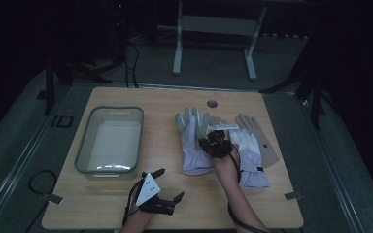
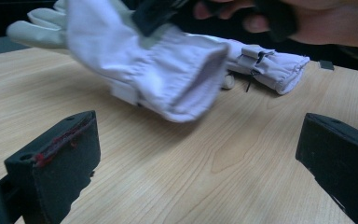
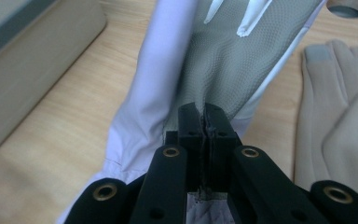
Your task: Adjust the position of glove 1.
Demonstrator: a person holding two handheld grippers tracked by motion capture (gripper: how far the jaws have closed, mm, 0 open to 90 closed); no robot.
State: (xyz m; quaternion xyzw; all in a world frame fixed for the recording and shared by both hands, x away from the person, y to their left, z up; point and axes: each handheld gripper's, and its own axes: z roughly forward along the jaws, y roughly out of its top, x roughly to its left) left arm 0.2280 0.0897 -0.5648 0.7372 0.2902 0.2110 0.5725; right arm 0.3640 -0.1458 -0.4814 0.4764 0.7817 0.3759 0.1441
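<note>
The room around you is dark, with a metal frame [image 1: 213, 29] standing on the floor past the far edge, and the light falls mainly on the wooden table [image 1: 165, 204]. From the high view, a grey bin [image 1: 110, 141] sits on the left half, with open space inside; it looks like the place the gloves are meant to go. Your right gripper [image 1: 212, 143] is over the middle of the table, pinching the lavender glove [image 1: 194, 145], which stretches from its pale fingers at the far side to its cuff nearer you. A second lavender glove [image 1: 250, 162] and a tan glove [image 1: 260, 138] lie flat just to the right. Your left gripper [image 1: 167, 187] rests near the front edge, jaws spread wide and holding nothing.

In the left gripper view, the held glove [image 2: 168, 70] hangs lifted off the wood at its cuff end, so you have it by the cloth rather than pushing it.

In the right gripper view, your jaws are clamped tight on the glove's grey palm fabric [image 3: 233, 70], with the bin's wall [image 3: 32, 70] to the left.
</note>
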